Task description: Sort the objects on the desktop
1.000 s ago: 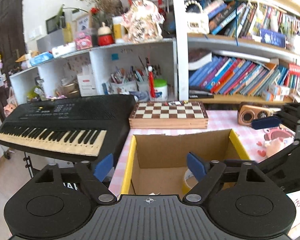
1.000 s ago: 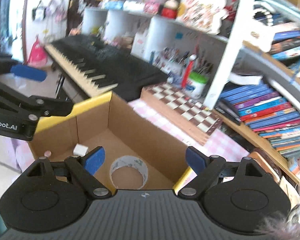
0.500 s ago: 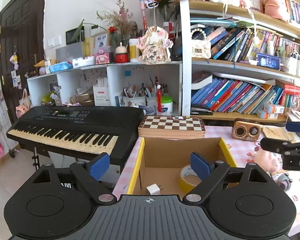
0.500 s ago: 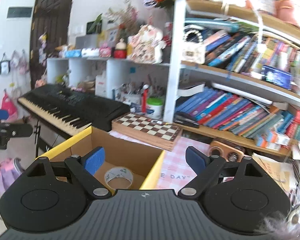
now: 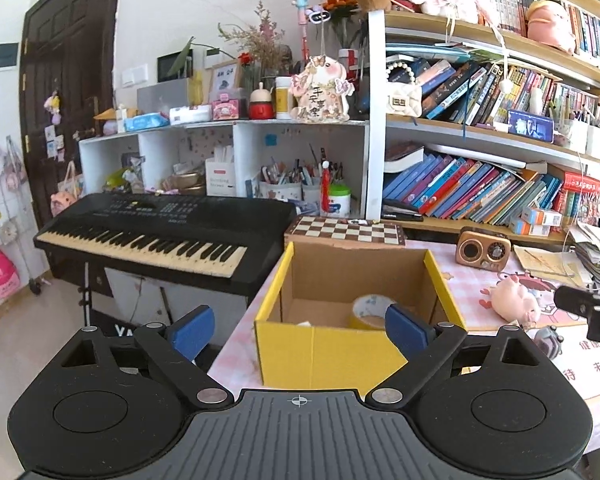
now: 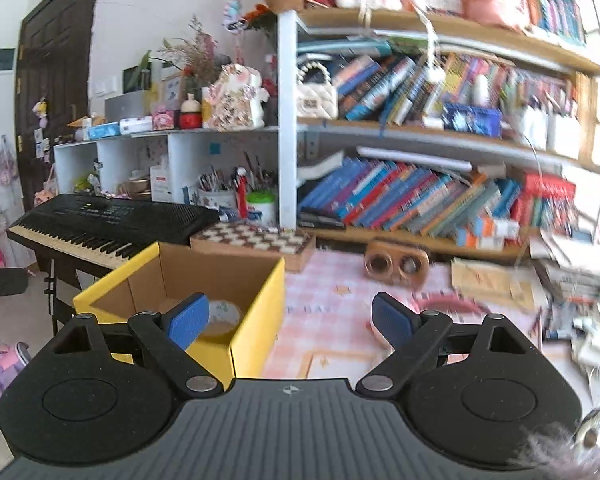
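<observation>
Bookshelves (image 5: pixel 480 184) fill the upper right; on the pink bench (image 5: pixel 466 284) a yellow box (image 5: pixel 332 350) holds tape (image 5: pixel 370 310). Left gripper (image 5: pixel 300 326) fingers are spreading, grasping nothing; right gripper (image 6: pixel 290 320) fingers released.

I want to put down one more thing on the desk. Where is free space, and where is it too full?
Free: the pink checked tablecloth between the yellow cardboard box, the chessboard and the wooden radio. Some floor also remains inside the box beside the tape roll. Crowded: the right end, with the pink pig plush and the paper piles.
</observation>
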